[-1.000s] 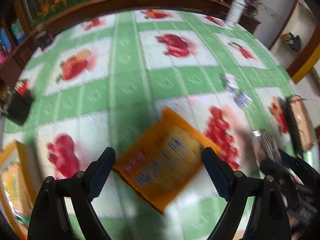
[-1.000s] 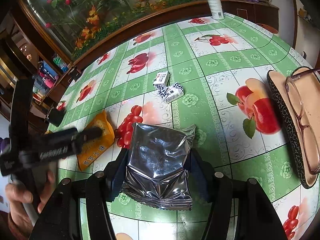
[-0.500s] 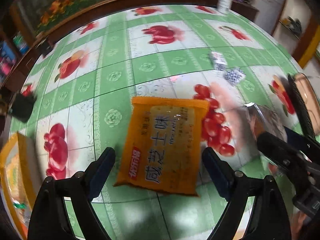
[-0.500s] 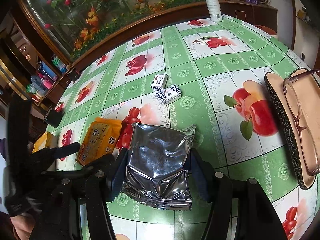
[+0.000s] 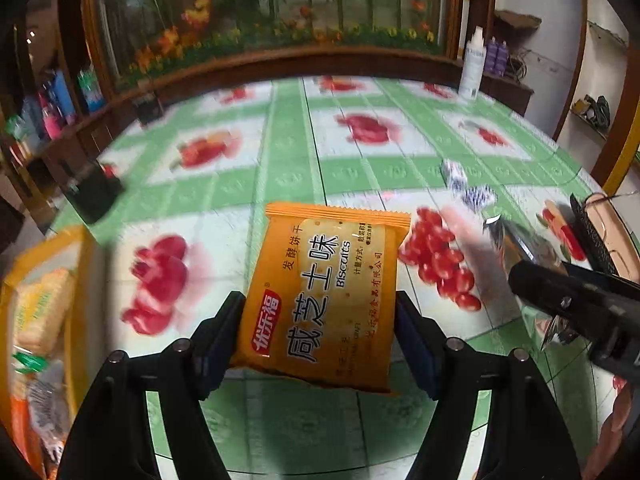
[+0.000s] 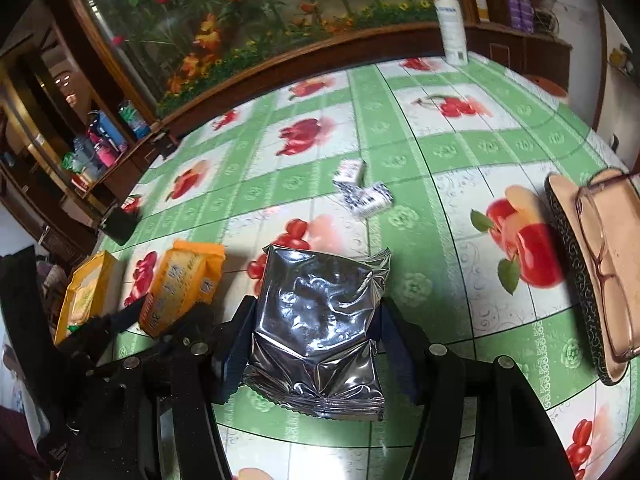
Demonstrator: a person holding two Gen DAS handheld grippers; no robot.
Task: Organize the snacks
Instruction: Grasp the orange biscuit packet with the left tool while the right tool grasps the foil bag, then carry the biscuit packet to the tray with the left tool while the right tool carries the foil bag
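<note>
Left claw (image 5: 320, 336) now closing around biscuit packet (image 5: 324, 292)

Worktop covered with green-and-white fruit-print vinyl tablecloth (image 6: 436, 208). Tall white plastic bottle (image 6: 451, 24) upright at far edge. Brown-framed eyeglasses (image 6: 604, 264) lying on a dark patterned open glasses case (image 6: 576, 280) at right edge. Small black box (image 6: 118, 224) near left edge.

The surface (image 6: 404, 152) wears a green-checked cloth printed with red fruit. On it, between the right gripper's (image 6: 316, 344) fingers, lies a silver packet (image 6: 320, 328); ahead sit small wrapped sweets (image 6: 362, 190), to its right a glasses case (image 6: 584, 264), to its left an orange biscuit packet (image 6: 180, 284) and yellow box (image 6: 86, 292).
</note>
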